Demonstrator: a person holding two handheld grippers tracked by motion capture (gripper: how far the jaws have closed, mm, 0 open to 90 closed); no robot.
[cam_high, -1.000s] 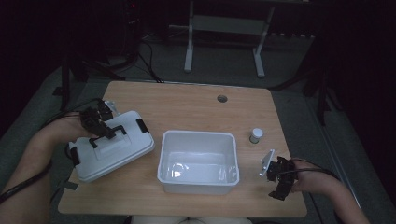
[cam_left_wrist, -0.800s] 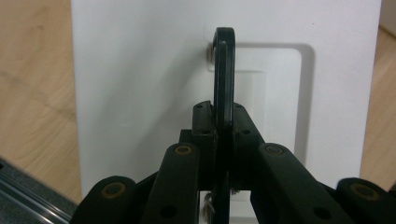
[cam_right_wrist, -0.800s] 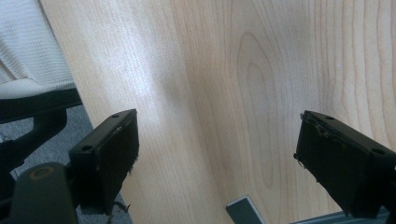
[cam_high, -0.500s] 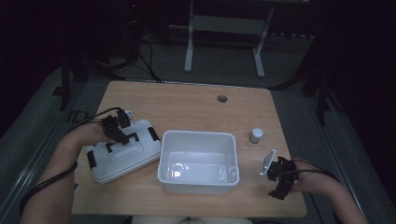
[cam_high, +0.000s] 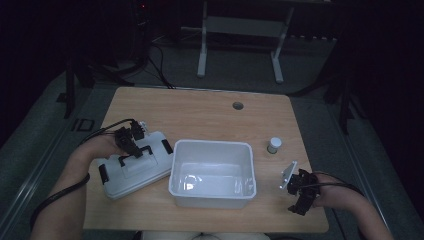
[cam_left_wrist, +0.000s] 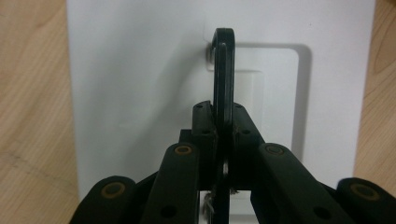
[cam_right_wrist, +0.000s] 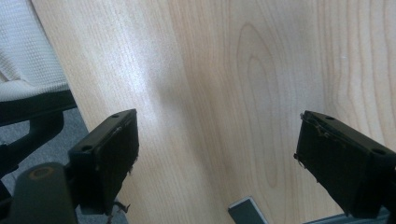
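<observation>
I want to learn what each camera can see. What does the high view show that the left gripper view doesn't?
High view: the open white bin, a small jar and the right gripper, jaws apart. Left gripper view: close up, the left gripper shut on the lid's black handle. Both: the white lid lying on the wooden table.

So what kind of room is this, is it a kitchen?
Probably not a kitchen. It looks more like a dim workshop or test room: a wooden table with a white tub and its lid, cables trailing over the grey floor, and a metal stand behind.
</observation>
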